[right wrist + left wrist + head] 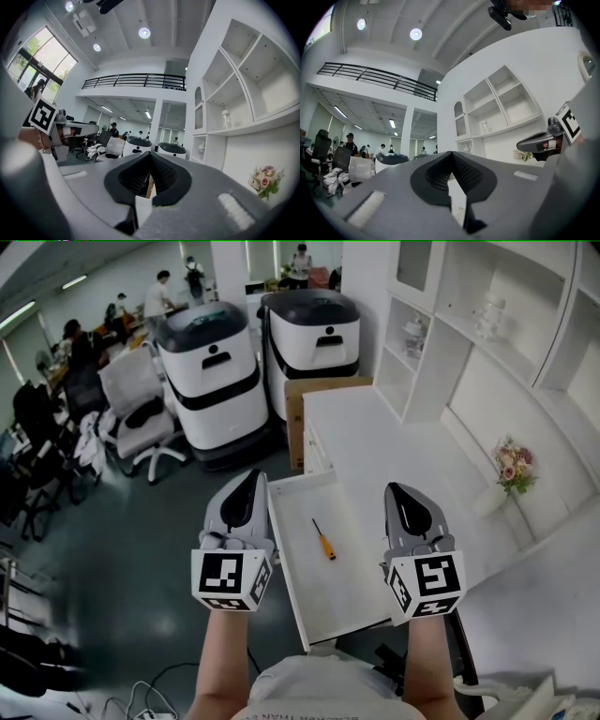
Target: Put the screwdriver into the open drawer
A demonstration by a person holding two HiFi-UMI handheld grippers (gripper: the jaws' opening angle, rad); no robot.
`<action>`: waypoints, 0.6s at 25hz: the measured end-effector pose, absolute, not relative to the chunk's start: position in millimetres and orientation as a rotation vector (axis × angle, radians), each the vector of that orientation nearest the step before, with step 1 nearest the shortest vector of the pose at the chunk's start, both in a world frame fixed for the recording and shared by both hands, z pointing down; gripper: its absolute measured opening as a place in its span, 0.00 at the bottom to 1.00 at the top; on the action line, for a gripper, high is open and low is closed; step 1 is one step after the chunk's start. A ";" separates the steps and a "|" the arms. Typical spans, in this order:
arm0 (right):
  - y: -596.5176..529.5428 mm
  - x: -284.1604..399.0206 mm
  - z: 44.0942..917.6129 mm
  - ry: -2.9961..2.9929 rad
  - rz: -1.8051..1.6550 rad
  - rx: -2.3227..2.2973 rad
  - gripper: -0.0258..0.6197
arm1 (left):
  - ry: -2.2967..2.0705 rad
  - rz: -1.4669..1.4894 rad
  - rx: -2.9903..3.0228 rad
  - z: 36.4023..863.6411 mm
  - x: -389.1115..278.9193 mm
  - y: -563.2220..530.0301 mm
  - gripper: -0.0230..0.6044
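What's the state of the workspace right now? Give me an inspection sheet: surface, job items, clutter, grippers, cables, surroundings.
Surface: white counter, mostly bare.
Job's things: orange-handled screwdriver lies in the open drawer, ungripped.
Clutter: vase of flowers on the counter; cardboard box by the counter's far end.
Grippers: left gripper and right gripper shut, empty, either side of the drawer.
Cables: loose cables on the floor, lower left.
Surroundings: two white-and-black machines, office chair, people at desks, wall shelves.

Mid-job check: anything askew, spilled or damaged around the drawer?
Nothing stands out. The screwdriver lies flat on the floor of the open drawer, clear of its walls. The left gripper and right gripper show either side of the drawer, jaws together and empty.
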State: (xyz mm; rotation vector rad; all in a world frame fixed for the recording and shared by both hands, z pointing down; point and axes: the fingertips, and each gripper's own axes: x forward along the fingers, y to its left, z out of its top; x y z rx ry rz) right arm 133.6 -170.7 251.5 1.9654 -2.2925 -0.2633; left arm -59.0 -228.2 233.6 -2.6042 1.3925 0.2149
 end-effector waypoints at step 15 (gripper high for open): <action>-162.1 137.4 233.2 -2.269 -0.299 2.017 0.04 | 1.371 0.238 -2.601 224.3 -65.9 -228.1 0.06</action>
